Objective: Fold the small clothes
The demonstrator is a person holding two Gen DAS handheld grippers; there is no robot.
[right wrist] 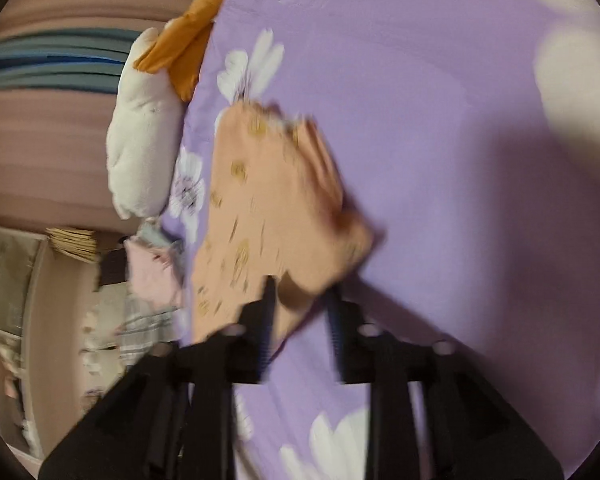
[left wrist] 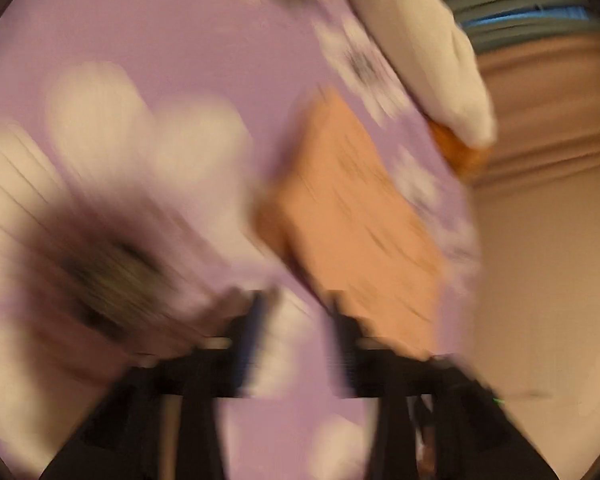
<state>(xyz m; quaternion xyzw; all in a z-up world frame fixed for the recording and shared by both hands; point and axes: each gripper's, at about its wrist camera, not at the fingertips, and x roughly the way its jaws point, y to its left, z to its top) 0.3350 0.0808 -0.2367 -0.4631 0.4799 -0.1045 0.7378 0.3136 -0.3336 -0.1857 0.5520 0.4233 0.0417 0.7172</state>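
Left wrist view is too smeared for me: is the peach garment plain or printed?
Observer: Printed. The right wrist view shows small golden marks across the garment.
Operator: Is the right gripper shut on it?
Observer: No. The right gripper has its jaws apart, with the garment's near corner between them.
Operator: Anything else at the sheet's edge?
Observer: A checked cloth lies just off the sheet, to the picture's left of that gripper.
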